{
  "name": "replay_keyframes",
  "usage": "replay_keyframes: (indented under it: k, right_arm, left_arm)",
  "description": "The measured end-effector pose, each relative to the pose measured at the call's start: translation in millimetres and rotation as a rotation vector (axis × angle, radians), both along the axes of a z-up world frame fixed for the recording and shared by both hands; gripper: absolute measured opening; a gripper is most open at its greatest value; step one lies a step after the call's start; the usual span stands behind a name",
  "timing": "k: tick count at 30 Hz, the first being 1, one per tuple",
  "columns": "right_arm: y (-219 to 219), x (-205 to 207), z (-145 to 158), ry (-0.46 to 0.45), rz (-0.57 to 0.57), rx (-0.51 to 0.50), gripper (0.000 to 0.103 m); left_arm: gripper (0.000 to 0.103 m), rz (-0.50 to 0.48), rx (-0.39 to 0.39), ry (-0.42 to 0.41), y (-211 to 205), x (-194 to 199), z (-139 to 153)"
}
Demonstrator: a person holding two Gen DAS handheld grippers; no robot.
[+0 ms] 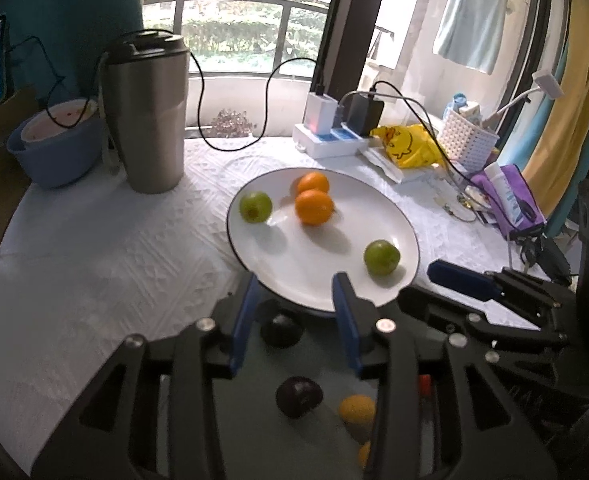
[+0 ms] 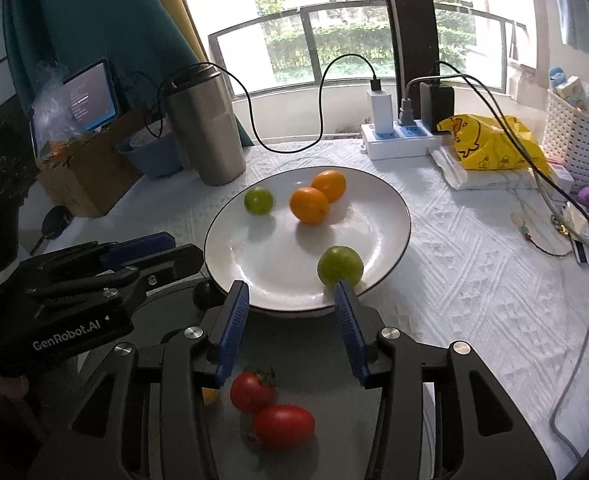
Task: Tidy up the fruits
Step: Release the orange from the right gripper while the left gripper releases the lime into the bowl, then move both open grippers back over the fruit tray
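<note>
White embossed cloth (image 2: 454, 264) covers the table before a bright window with a balcony railing. On it lies a white plate (image 2: 378, 204) with a thin dark rim, just beyond both pairs of jaws. The left gripper (image 1: 296, 280) hangs at the near edge of this plate, its blue pads apart and with nothing between them. The right gripper (image 2: 290, 290) is also at the near edge, jaws parted and empty; the nearest green fruit (image 2: 339, 265) sits just past its right fingertip, and I cannot tell if it touches. Farther ahead on the plate are two oranges (image 2: 310, 204) touching each other, and a second green fruit (image 2: 258, 200) to their left. Below the right jaws two red tomatoes (image 2: 282, 426) lie on a grey tray (image 2: 334, 380). Below the left jaws are a dark plum (image 1: 298, 396) and a yellow fruit (image 1: 356, 410). Beyond the plate, to the left, stands a steel tumbler (image 2: 206, 128).
</note>
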State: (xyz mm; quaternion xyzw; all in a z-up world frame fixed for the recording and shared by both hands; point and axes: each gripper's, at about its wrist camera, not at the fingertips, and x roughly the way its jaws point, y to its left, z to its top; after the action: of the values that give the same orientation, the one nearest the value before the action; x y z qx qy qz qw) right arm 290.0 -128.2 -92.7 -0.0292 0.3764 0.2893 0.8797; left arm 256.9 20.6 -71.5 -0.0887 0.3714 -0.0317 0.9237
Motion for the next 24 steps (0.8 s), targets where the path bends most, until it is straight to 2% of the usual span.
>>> replay_keyframes:
  k: [13,24]
  right_arm:
    - [-11,-28,10,-0.021,-0.015,0.002,0.047]
    - [-22,-49,3,-0.006,-0.018,-0.001,0.047]
  left_arm:
    - [0.041,-0.005,0.0,-0.025,-10,-30,11]
    - [0.041,-0.012,-0.008,-0.014,-22,-55,4]
